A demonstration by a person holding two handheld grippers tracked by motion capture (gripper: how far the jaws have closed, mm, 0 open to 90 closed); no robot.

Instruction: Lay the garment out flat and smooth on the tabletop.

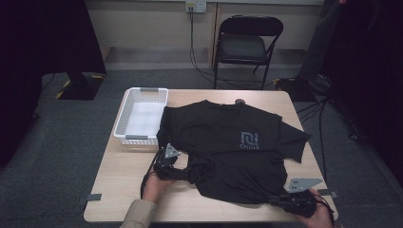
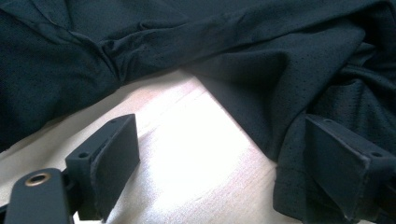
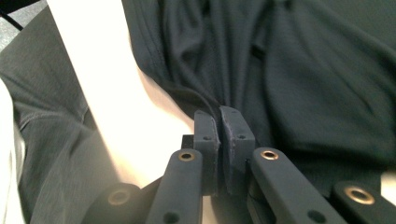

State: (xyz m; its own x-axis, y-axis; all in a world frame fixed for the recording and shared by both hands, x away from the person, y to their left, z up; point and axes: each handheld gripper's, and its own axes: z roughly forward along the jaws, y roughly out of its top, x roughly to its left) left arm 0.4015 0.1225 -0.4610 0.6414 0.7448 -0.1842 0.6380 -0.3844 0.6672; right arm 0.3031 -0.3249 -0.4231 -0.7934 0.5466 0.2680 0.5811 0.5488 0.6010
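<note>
Your right gripper (image 3: 218, 122) has its jaws pinched together on the hem of the black T-shirt (image 1: 233, 147), with the cloth bunching into folds just ahead of the pads. Your left gripper (image 2: 224, 163) stands wide open with bare table (image 2: 187, 154) between its jaws, one jaw brushing the shirt's loose edge. The shirt lies spread between and beyond both grippers, a white basket (image 1: 124, 121) beyond your left one.
</note>
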